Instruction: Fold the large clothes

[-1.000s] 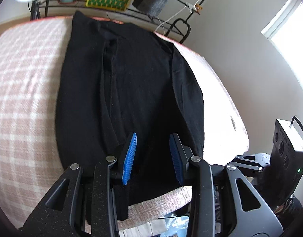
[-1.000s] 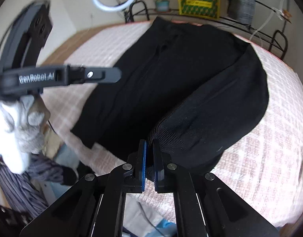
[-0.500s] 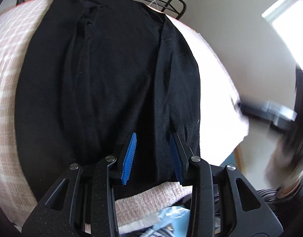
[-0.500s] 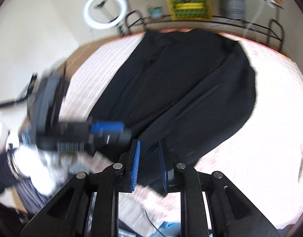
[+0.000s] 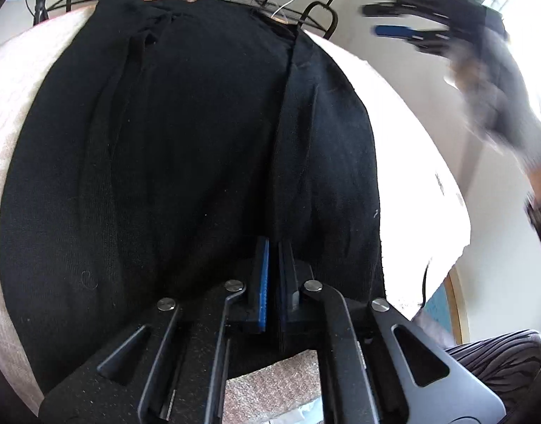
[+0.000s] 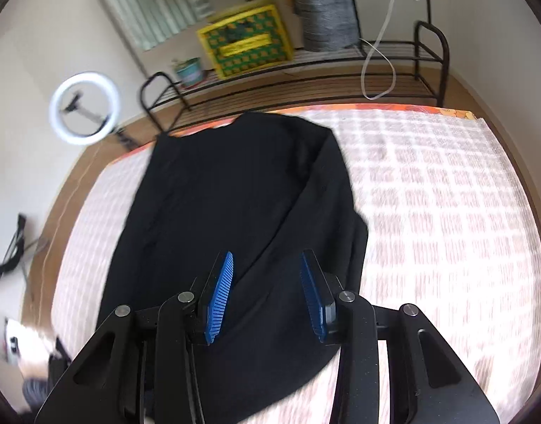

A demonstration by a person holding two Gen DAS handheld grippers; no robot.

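Nearest the viewer, the left gripper (image 5: 273,275) is clenched on the near hem of the black garment (image 5: 185,162), its blue pads pinching a ridge of fabric. The right gripper (image 6: 267,293) hangs above the cloth, jaws opening with nothing clamped between them. The garment lies flat on the pink checked bedcover (image 6: 447,212), its long axis running from the grippers away toward the metal rack (image 6: 376,56), neckline at the far end.
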